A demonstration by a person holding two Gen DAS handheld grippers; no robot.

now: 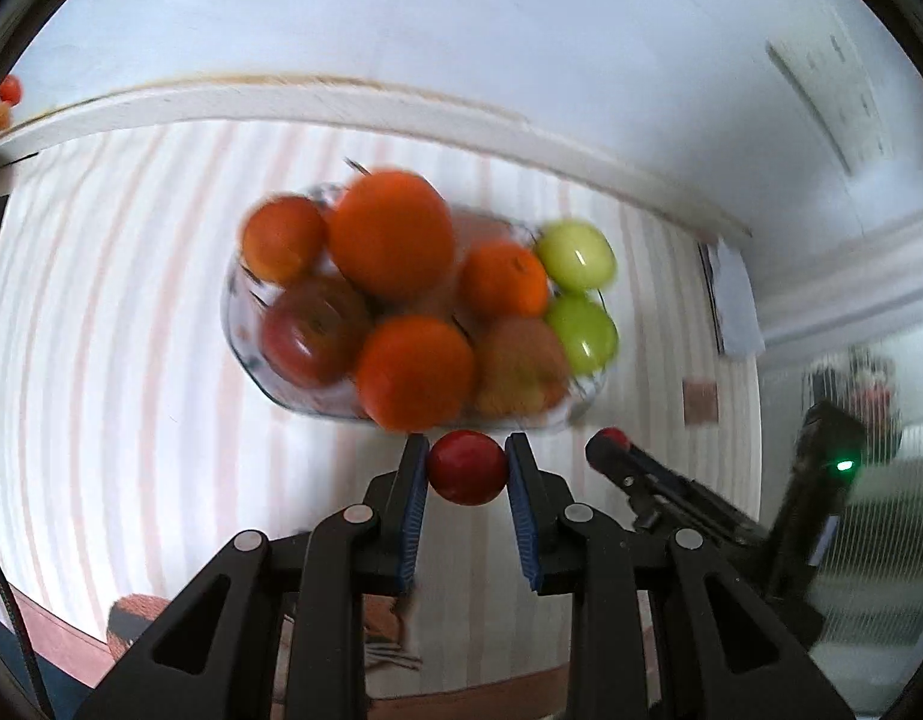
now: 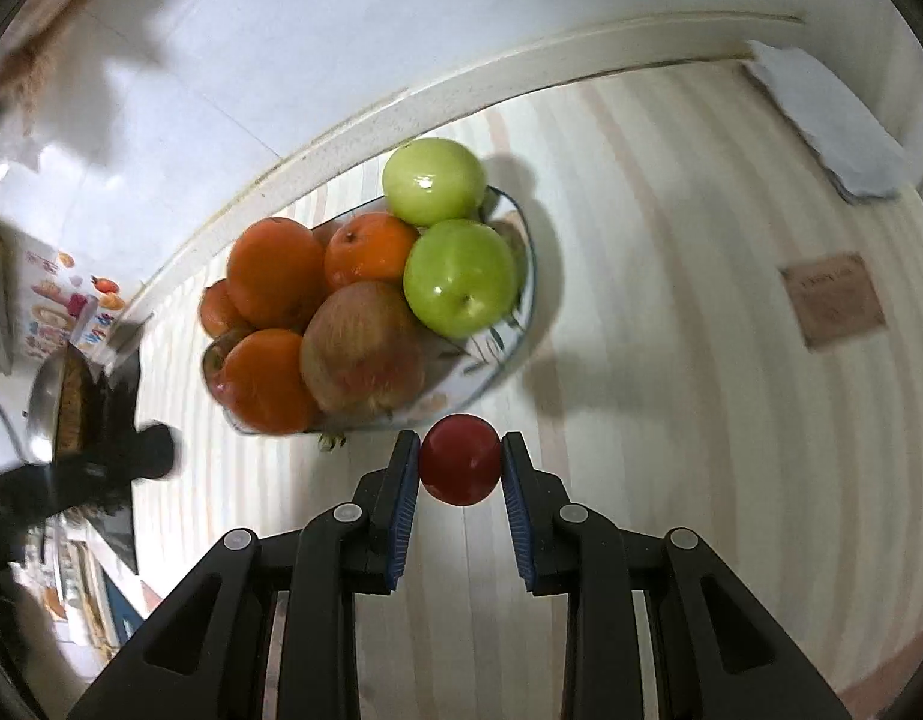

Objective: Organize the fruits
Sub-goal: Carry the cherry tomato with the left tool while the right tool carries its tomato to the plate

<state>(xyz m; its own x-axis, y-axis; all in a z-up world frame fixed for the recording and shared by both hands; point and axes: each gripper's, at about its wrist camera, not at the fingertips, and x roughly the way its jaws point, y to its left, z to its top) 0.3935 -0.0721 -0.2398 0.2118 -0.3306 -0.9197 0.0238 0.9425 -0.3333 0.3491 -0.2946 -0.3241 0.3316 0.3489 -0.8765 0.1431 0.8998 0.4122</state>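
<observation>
Both the left tongs [image 1: 467,468] and right tongs [image 2: 459,468] are each pinching a small round red fruit near the already heaped glass fruit bowl [image 2: 509,324], seemingly awaiting placement.

Left gripper [image 1: 467,468] and right gripper [image 2: 460,461] each clamp something small

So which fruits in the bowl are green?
The two green apples, side by side at one end of the bowl; the other fruits are orange or reddish.
</observation>
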